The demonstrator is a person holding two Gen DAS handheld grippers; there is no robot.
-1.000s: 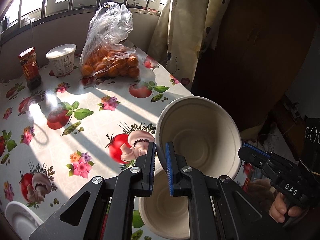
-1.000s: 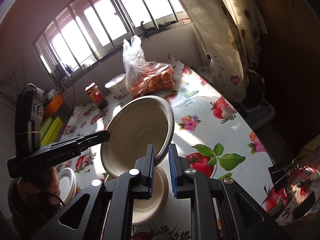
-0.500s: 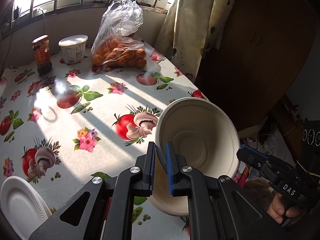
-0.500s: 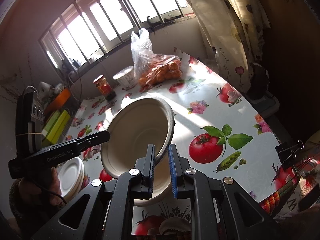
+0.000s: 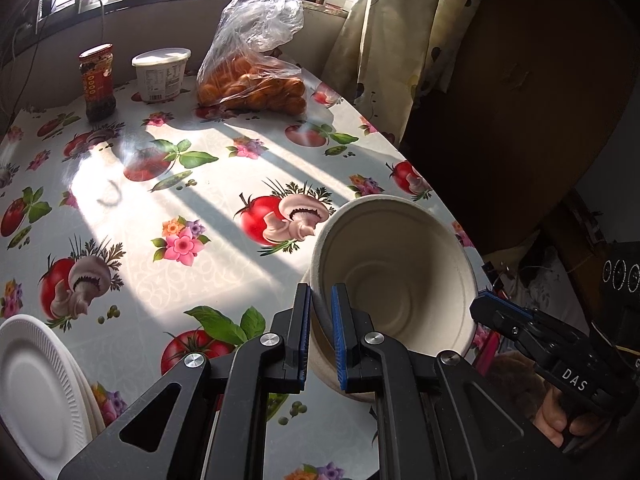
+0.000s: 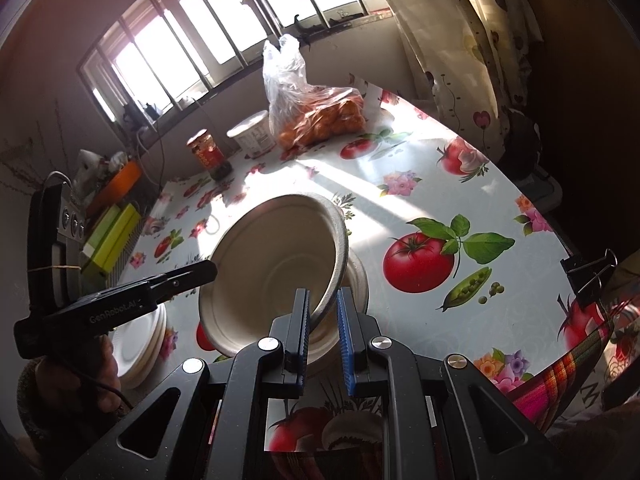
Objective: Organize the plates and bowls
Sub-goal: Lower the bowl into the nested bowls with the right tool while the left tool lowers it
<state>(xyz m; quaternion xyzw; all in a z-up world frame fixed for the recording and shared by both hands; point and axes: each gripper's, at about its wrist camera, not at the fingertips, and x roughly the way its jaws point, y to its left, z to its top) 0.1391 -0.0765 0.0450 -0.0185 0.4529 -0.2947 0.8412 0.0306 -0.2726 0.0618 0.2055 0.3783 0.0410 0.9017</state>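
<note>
A beige paper bowl [image 5: 394, 268] is tilted over a second beige bowl [image 5: 320, 364] that sits on the table. My left gripper [image 5: 320, 332] is shut on the tilted bowl's near rim. My right gripper [image 6: 323, 332] holds the opposite rim of the same bowl [image 6: 276, 268], its jaws a little apart around the rim. The lower bowl [image 6: 358, 280] shows under it in the right wrist view. A stack of white plates [image 5: 36, 392] lies at the table's left edge and also shows in the right wrist view [image 6: 138, 340].
A bag of oranges [image 5: 252, 76], a white tub [image 5: 160, 74] and a dark jar [image 5: 96, 80] stand at the far end by the window. The table edge [image 5: 420, 172] runs on the right, next to a curtain [image 5: 396, 40]. A binder clip [image 6: 588, 276] grips the tablecloth edge.
Both grippers have carried the tilted bowl back toward the near end and lowered it onto the second bowl. The right gripper's jaws have widened slightly. The plate stack has come into the left view.
</note>
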